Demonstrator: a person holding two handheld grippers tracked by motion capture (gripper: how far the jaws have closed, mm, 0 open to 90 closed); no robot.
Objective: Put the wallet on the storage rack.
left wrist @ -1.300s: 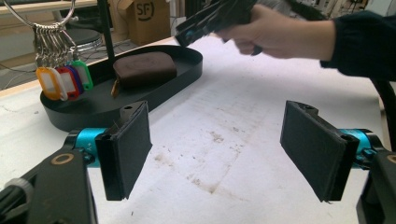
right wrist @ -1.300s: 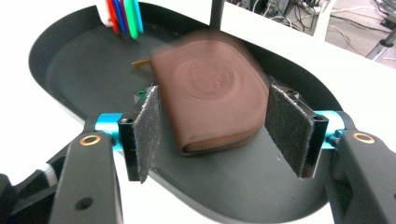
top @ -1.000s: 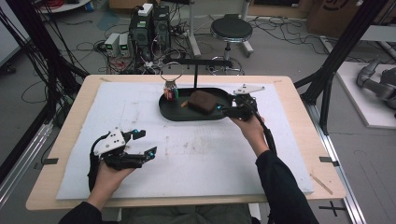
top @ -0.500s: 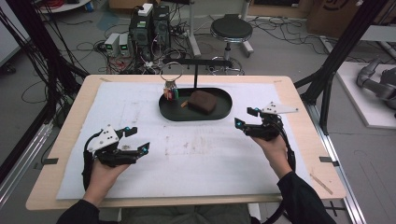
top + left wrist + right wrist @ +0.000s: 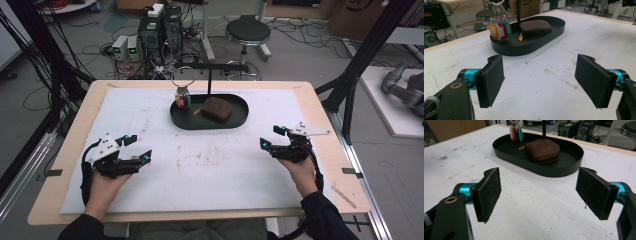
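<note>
High view showed a black oval tray (image 5: 239, 119) in the upper middle of the frame on the white mat (image 5: 210, 170), and in it lay a brown zipped pouch (image 5: 216, 108), soft, rounded and dark, toward the tray's right half. At the tray's left end hung a bunch of coloured key tags (image 5: 182, 100) from a wire ring on a thin black stand (image 5: 209, 80); whether the tags touched the tray floor was hard to make out. The right gripper (image 5: 277, 138) sat at right of centre, released, its jaws just having been opening with nothing between them. The left gripper (image 5: 138, 148) at lower left stood released and empty too.
</note>
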